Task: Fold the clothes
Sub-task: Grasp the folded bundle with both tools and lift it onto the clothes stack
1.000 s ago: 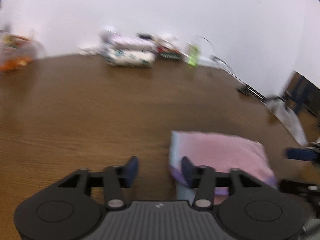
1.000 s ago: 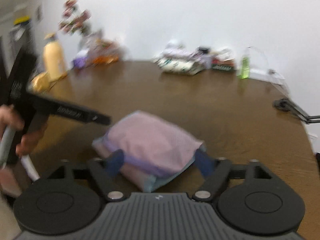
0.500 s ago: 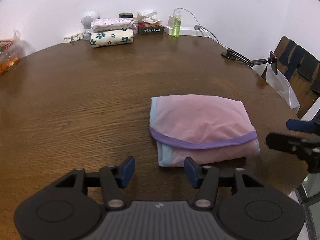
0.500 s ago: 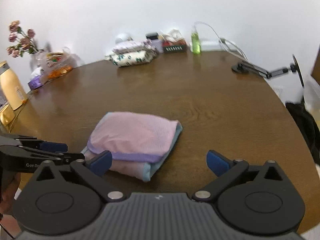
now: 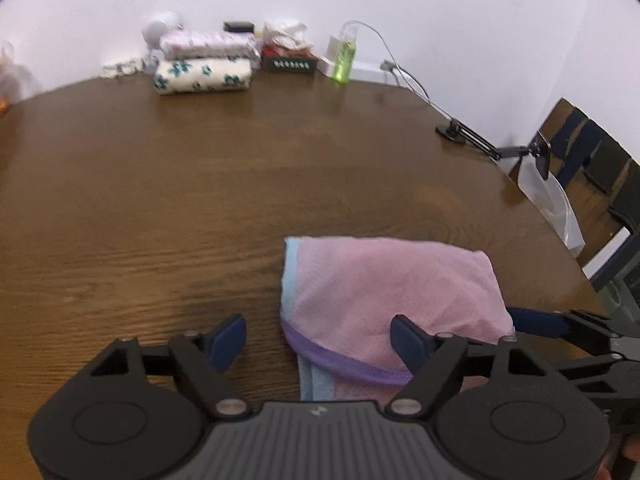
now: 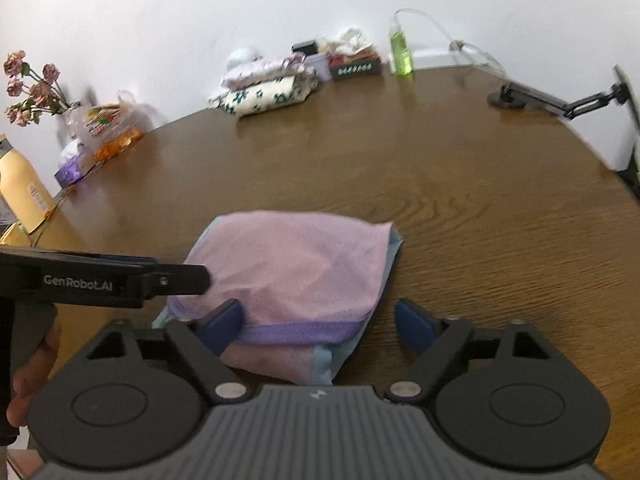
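A folded pink garment with a purple band and a pale blue edge lies on the brown wooden table, near its front edge. My left gripper hovers at the garment's near left corner. Its jaws are opening; one pad is over the cloth, the other over bare wood, and neither presses. My right gripper straddles the near right corner of the garment. Its jaws are closing and the pads do not pinch the cloth. A finger of the left gripper reaches in from the left, against the garment's side.
A stack of folded clothes sits at the table's far edge beside a black box and a green bottle. A black holder arm and a chair are at the right. Flowers, a snack bag and a yellow bottle stand left.
The left gripper's jaws have widened and it has come closer, so the garment's corner lies between them. The right gripper has sunk, rolled level, and narrowed from its widest over the garment's near edge.
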`<state>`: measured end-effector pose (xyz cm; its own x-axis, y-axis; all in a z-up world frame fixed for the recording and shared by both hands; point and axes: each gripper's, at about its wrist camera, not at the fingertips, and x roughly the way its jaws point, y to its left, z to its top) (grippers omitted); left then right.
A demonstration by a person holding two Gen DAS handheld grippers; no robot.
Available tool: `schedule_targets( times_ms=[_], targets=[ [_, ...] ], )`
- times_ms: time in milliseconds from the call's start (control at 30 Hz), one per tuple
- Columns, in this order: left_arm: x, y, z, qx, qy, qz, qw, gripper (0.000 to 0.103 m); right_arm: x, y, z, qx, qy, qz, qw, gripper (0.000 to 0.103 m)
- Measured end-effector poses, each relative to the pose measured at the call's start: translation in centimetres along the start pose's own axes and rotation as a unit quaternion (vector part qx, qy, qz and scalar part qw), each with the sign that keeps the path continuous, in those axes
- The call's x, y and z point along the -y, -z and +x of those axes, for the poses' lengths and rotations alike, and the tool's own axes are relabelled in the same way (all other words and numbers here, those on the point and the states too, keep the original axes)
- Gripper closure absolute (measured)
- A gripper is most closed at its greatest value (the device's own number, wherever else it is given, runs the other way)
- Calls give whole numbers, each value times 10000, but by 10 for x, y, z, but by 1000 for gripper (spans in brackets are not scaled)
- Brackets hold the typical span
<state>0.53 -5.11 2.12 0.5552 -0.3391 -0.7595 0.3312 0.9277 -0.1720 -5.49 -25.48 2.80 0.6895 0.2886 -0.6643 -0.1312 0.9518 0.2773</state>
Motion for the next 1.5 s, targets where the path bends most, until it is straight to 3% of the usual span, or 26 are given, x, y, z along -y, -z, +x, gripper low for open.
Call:
schedule_targets(
  times_ms=[100,167,233,300,400,667,867,1067,1200,1233,1333,1400,1467,1500],
  targets=[
    [1,4,6,-19,232,89,9997,46,-3,1,5,90,-46,-288,9995,38],
    [2,2,12,46,327,273,9991,55,-3,0,8,76,-185,-306,9993,70],
    [0,-1,17,21,453,207,9988,86,-3,-5,13,7,-380,-244,9990,78],
    [-3,-8,19,29,554,59,9984,92,-5,-11,16,21,-415,-295,9987,83],
    [-4,-21,14,300,470,275,9981,98,-8,-35,17,174,-558,-380,9976,86],
    [-31,-123,-22,1458,413,603,9866,99,-47,-147,32,1017,-709,-1295,9838,87],
    [-56,-230,-39,2207,154,718,9726,99,-73,-268,76,1405,-1076,-1528,9723,87],
    [-95,-334,-12,2502,-244,782,9647,99,-100,-366,145,1689,-1184,-1504,9669,86],
    [-127,-370,37,2409,-379,676,9674,99,-101,-383,210,1493,-1157,-1377,9723,86],
    [-139,-374,59,2215,-365,494,9732,98,-99,-381,231,1371,-1065,-1350,9755,86],
    [-165,-361,123,1881,-441,228,9809,89,-85,-364,290,914,-594,-1294,9856,85],
    [-176,-346,147,1731,-573,140,9831,83,-74,-348,307,790,-474,-1316,9870,73],
    [-187,-330,161,1682,-592,32,9840,70,-63,-341,300,941,-482,-1338,9853,31],
    [-191,-327,158,1738,-543,-89,9832,57,-57,-339,293,1056,-499,-1342,9841,23]
  ],
)
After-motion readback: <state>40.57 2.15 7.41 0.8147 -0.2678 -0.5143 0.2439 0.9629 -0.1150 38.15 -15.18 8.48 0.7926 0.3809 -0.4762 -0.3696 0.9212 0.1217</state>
